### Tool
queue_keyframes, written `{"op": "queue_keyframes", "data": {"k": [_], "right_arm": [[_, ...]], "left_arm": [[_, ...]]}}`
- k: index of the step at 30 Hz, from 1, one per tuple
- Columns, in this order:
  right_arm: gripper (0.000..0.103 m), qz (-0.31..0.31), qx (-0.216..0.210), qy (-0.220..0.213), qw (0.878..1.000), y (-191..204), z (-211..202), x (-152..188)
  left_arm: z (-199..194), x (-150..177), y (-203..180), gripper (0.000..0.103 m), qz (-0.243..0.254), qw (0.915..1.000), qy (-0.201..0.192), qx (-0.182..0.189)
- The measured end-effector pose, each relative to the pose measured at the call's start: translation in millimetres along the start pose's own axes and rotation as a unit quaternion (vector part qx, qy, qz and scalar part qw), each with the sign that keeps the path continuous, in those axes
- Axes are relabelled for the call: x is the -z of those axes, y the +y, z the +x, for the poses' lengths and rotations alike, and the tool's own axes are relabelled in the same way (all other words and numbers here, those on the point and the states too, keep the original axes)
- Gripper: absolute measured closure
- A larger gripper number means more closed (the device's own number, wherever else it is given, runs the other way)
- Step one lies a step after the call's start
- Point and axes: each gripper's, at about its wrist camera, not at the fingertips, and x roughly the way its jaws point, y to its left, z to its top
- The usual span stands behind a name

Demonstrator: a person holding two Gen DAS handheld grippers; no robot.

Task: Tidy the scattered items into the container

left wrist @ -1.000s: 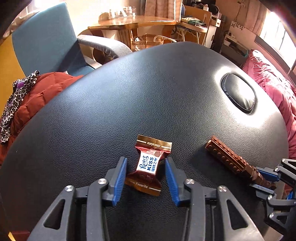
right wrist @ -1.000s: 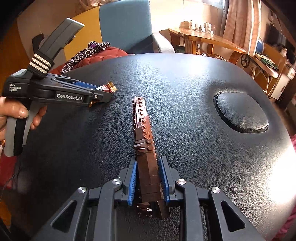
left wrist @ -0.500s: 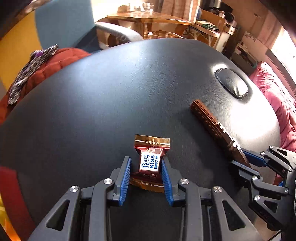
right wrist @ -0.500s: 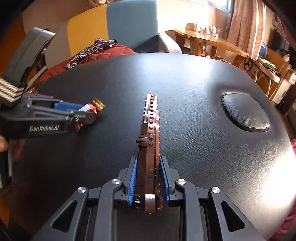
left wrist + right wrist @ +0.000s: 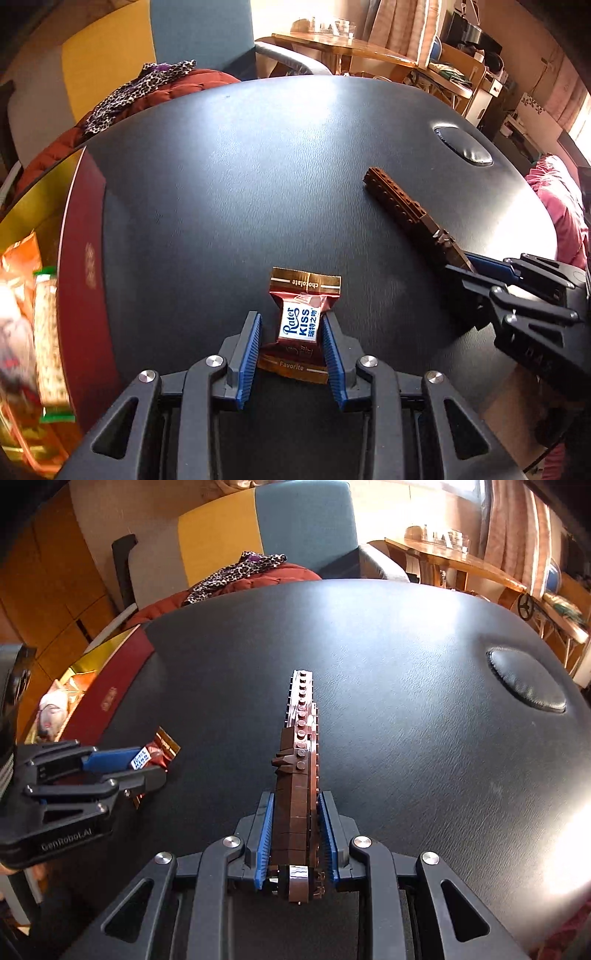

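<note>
Left wrist: one chocolate (image 5: 300, 322), one brick bar (image 5: 408, 210), one red box (image 5: 79, 266)

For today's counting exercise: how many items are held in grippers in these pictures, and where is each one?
2. The wrapped chocolate sits between the left gripper pads; the brown brick bar is clamped in the right gripper. Other items lie blurred in the red container.

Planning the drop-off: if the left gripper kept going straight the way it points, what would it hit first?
Probably the black padded tabletop: the left gripper, holding the chocolate candy, points steeply down at it. Depth is unclear.
</note>
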Motion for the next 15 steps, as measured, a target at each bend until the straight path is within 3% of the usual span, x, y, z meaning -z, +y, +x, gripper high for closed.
{"op": "queue_keyframes", "data": {"k": [9,15], "right_arm": [[0.063,0.013,-0.007,-0.011,1.0,8.3,-12.7,8.3],[0.058,-0.003,0.017,0.005,1.0,15.6,-5.4,-2.6]], "left_arm": [[-18.2,15.0,28.4,0.058,-0.029,0.9984,-0.023,0.043],[-33.1,21.2,30.1,0.054,-0.012,0.9965,-0.05,0.065]]}}
